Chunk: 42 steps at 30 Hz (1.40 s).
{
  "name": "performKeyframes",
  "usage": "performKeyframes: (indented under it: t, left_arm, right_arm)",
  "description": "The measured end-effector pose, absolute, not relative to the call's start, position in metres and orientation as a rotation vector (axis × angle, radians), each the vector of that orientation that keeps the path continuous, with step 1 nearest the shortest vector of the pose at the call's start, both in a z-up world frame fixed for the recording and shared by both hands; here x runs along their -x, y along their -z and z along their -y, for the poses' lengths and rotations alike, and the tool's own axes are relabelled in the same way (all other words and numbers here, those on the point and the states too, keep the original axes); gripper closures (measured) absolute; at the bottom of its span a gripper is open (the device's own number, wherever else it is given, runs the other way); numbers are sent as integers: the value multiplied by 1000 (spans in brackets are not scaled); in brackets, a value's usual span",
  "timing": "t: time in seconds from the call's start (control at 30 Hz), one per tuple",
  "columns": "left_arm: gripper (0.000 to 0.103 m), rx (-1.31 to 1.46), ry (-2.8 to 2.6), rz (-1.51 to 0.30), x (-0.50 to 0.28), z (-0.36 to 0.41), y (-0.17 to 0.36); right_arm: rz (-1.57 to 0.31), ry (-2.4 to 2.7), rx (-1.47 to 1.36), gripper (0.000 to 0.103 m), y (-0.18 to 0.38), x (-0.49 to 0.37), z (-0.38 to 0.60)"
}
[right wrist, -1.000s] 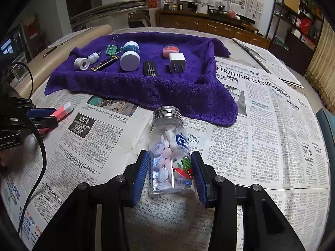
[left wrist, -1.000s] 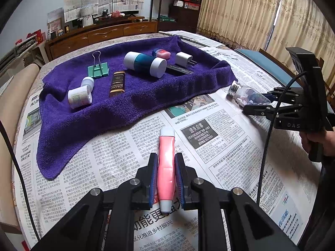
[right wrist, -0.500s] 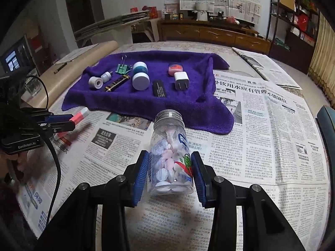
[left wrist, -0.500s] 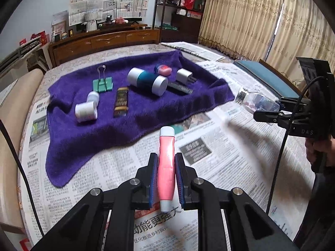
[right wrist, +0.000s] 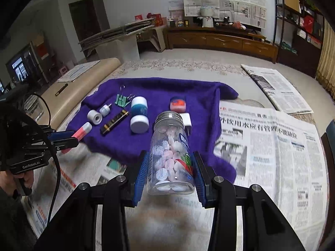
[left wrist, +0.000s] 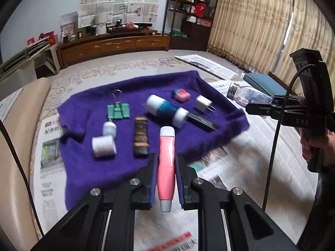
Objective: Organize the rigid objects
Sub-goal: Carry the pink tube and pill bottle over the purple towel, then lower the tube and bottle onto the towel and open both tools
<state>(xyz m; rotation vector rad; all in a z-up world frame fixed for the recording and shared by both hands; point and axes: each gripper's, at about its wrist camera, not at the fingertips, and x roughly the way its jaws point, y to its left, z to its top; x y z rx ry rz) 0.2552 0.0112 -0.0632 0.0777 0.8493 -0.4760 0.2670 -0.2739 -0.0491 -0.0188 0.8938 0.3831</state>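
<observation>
1. the left gripper [left wrist: 165, 181] is clenched on a pink tube [left wrist: 166, 167], held off the newspaper [right wrist: 272, 146] at the near edge of the purple towel [left wrist: 88, 104].
2. the right gripper [right wrist: 170, 173] is clamped on a clear candy jar [right wrist: 170, 156], also held in the air.
3. the tube looks light, stiff and smooth; a mid-body grip suits it.
4. the jar seems heavier and slippery, likely to tip if gripped low.

Both tongs have risen off the newspaper: the left tongs [left wrist: 165, 179] carry the pink white-capped tube [left wrist: 165, 167], the right tongs [right wrist: 170, 173] the clear metal-lidded candy jar [right wrist: 170, 154], towards the purple towel [left wrist: 88, 113].
</observation>
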Motion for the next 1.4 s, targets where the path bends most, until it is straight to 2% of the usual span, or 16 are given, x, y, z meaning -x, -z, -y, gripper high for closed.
performKeyframes:
  t: [0.43, 1.4]
  left_arm:
    - [86, -73, 380, -936, -319, -14, 90]
    - [86, -164, 301, -1012, -347, -12, 112]
  right_arm:
    - [-952, -440, 70, 62, 73, -350, 235]
    - [-1038, -449, 229, 62, 117, -400, 174]
